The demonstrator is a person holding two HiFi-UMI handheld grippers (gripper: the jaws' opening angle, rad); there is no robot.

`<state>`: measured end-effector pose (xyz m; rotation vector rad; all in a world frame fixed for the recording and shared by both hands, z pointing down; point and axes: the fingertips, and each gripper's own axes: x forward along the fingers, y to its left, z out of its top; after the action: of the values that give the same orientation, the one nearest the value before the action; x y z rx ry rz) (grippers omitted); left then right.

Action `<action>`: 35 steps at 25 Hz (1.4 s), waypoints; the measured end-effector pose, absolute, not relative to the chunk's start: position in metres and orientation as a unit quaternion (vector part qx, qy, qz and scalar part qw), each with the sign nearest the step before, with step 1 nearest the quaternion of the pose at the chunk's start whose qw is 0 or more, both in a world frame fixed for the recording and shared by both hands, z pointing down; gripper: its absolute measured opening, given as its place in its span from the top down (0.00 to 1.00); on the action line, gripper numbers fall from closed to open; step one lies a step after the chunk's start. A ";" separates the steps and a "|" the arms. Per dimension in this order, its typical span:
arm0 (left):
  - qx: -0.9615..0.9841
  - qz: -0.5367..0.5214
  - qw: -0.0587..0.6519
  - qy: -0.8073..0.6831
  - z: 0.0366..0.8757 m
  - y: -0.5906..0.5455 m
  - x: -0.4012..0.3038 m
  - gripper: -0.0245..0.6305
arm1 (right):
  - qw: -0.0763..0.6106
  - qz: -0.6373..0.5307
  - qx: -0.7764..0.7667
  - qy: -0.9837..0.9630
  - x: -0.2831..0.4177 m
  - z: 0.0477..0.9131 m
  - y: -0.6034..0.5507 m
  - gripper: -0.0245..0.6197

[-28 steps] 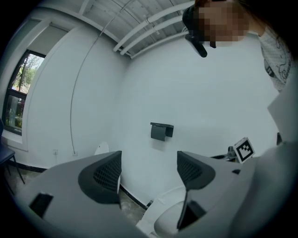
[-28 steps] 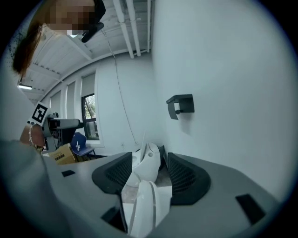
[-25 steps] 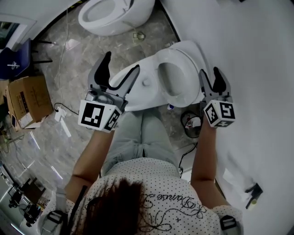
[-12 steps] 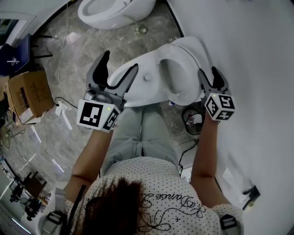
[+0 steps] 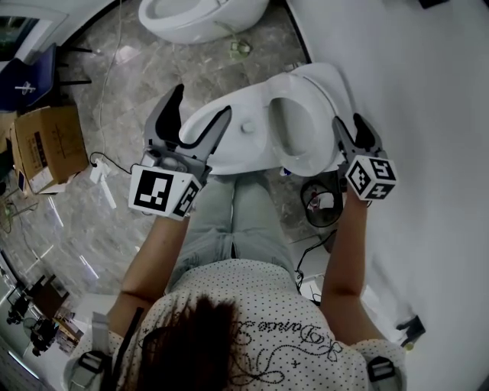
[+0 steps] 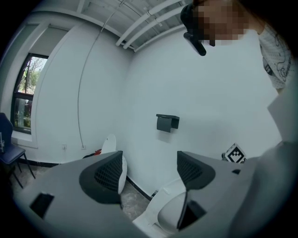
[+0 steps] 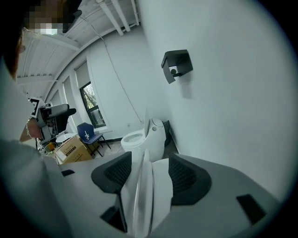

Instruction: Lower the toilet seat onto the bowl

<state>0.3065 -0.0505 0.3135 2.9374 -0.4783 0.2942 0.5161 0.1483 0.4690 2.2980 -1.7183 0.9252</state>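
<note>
Currently a white ceramic toilet (image 5: 221, 145) is seen on the grey marbled floor (image 5: 114, 84), close to the white wall (image 5: 412, 114). Its white plastic toilet seat (image 5: 315, 156) is raised, not lowered. In the right gripper view the seat (image 7: 138, 186) is shown edge-on and near upright. A broader white panel (image 7: 160, 186) is pressed against it on the wall side; whether that is the lid cannot be told.

The right claw (image 5: 349, 122) is set over the seat's near edge. In its own view the right claw (image 7: 149, 174) is held fairly wide. The gap between its dark ribbed pads (image 7: 186, 179) is filled by seat and panel together. Both pads are laid against the white plastic, so the seat is gripped.

The left claw (image 5: 202, 103) is held over the toilet's left part, away from the seat, and nothing is touched by it. In the left gripper view the left claw (image 6: 148, 169) is spread wide and empty. Only wall and, lower down, the toilet (image 6: 160, 209) are seen between its jaws.

A black paper holder (image 6: 167, 122) is fixed on the wall. A second white toilet (image 5: 191, 15) is parked further along the same wall. A brown cardboard box (image 5: 46, 145) and a blue chair (image 7: 88, 132) are placed well apart from the first toilet, out on the floor to the left.
</note>
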 end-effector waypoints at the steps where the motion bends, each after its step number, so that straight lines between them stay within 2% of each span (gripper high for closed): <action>1: 0.979 0.098 0.076 -0.162 0.314 -0.050 0.303 0.42 | 0.066 0.308 0.757 -0.572 0.515 0.469 0.148 0.56; 9: 0.976 0.094 0.082 -0.176 0.315 -0.058 0.281 0.42 | 0.080 0.321 0.739 -0.587 0.505 0.468 0.142 0.55; 20: 0.977 0.085 0.087 -0.174 0.307 -0.093 0.222 0.42 | 0.155 0.301 0.727 -0.597 0.443 0.446 0.111 0.55; 25: 0.976 0.085 0.095 -0.176 0.304 -0.110 0.185 0.42 | 0.131 0.330 0.710 -0.608 0.396 0.441 0.091 0.56; 32: 0.974 0.089 0.093 -0.189 0.333 -0.117 0.146 0.42 | 0.105 0.382 0.664 -0.634 0.346 0.479 0.069 0.58; 35: 0.972 0.092 0.097 -0.196 0.341 -0.124 0.130 0.42 | 0.101 0.399 0.647 -0.642 0.329 0.487 0.060 0.63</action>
<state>0.1303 -0.1242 0.3411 2.8773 -0.5791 0.2737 0.3286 0.0597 0.4868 1.9119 -1.8966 1.1776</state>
